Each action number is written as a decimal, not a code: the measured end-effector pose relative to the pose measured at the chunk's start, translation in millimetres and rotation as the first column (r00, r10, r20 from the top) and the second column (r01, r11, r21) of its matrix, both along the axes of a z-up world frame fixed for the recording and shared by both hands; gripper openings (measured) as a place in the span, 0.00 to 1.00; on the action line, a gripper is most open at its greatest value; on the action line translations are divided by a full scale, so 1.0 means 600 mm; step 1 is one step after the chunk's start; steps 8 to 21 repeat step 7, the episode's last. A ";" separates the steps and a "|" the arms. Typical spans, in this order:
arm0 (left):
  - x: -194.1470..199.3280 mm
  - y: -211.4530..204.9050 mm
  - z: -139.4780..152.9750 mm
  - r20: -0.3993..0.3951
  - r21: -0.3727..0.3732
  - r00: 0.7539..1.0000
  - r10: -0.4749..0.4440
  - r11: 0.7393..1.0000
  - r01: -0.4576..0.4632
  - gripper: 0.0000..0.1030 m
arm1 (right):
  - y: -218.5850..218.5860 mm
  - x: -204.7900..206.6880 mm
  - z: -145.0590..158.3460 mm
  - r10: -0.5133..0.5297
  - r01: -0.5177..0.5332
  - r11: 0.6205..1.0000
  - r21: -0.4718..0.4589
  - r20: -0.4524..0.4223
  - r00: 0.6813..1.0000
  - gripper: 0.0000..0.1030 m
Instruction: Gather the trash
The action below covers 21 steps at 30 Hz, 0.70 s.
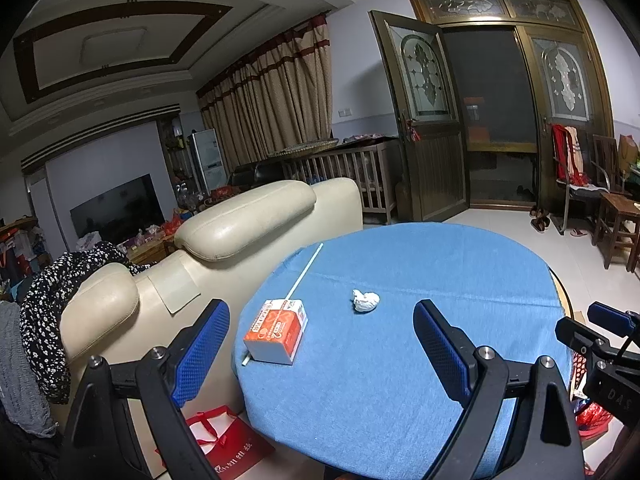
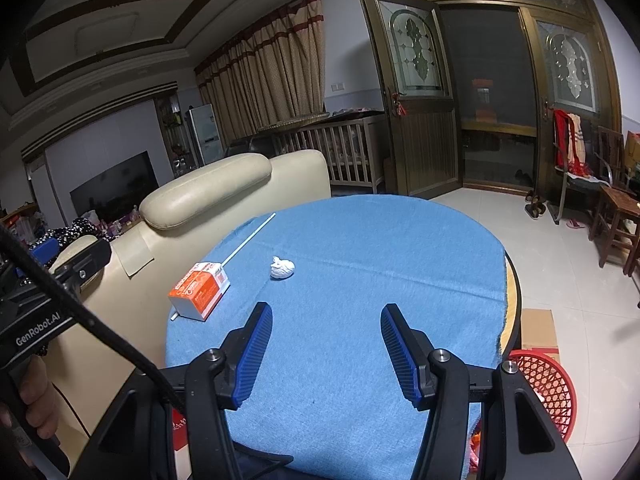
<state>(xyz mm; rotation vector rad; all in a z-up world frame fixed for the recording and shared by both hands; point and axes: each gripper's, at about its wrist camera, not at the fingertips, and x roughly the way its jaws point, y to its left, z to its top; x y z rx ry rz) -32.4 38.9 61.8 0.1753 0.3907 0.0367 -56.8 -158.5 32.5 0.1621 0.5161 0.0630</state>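
Observation:
A round table under a blue cloth [image 1: 400, 360] [image 2: 360, 320] carries three bits of trash. An orange and white carton [image 1: 277, 330] [image 2: 199, 290] lies near the left edge. A crumpled white paper ball [image 1: 365, 300] [image 2: 282, 268] sits near the middle. A thin white stick [image 1: 306, 270] [image 2: 250, 240] runs from the carton toward the far left edge. My left gripper [image 1: 322, 340] hovers open over the near side, with the carton just ahead between its fingers but untouched. My right gripper [image 2: 326, 340] stands open with nothing between its blue pads.
A red mesh basket [image 2: 548, 388] stands on the floor at the table's right, by a flat cardboard sheet [image 2: 538, 328]. A cream sofa [image 1: 224, 264] presses against the table's left side. A red gift bag [image 1: 224, 436] lies on the floor below. Wooden chairs [image 2: 612, 208] stand at far right.

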 end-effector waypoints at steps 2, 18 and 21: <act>0.012 -0.001 -0.006 -0.017 -0.003 1.000 -0.005 1.000 0.005 0.91 | -0.005 0.012 -0.007 -0.003 0.003 1.000 0.007 -0.013 1.000 0.59; 0.061 -0.010 -0.042 -0.089 -0.013 0.996 -0.017 1.000 0.015 0.91 | -0.028 0.058 -0.037 -0.029 0.030 0.999 0.025 -0.044 0.999 0.59; 0.061 -0.010 -0.042 -0.089 -0.013 0.996 -0.017 1.000 0.015 0.91 | -0.028 0.058 -0.037 -0.029 0.030 0.999 0.025 -0.044 0.999 0.59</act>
